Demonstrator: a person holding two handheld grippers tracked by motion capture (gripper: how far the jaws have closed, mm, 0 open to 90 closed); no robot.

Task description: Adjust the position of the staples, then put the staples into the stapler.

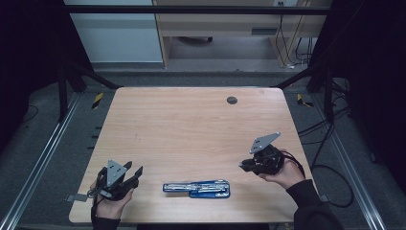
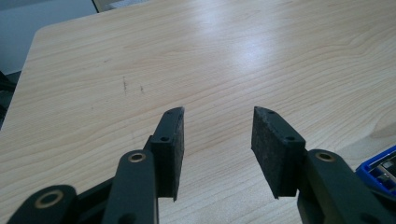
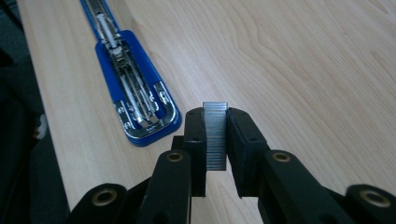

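**High view: stapler lies opened flat, staple strip in the right grip, loading not yet done**

High view places a blue plastic stapler with a bare metal channel (image 1: 196, 188) near the front edge of the pale wooden table (image 1: 191, 124), between the two hands and apart from both. Opened out flat, long axis running left to right along that edge, the broad end toward the right hand. Right gripper view, same stapler (image 3: 135, 91): channel facing up and seemingly empty of staples, wide rounded end nearest the jaws, narrow end pointing away.

Right gripper (image 3: 215, 135): pressed together on a short silvery strip of metal staples (image 3: 215, 133), held upright between the pads, one end sticking out past the fingertips. Held off the table (image 3: 303, 70), just beside the stapler's wide end; in the high view, right gripper (image 1: 246, 164) well to the right of the stapler.

Left gripper (image 2: 217, 142): spread, nothing between the pads, idle over bare wood, a blue corner of the stapler (image 2: 380, 170) at the edge.

Done, by the look of it: stapler opened, strip picked up. Left: turning the strip in line with the channel, laying it in, closing the stapler.
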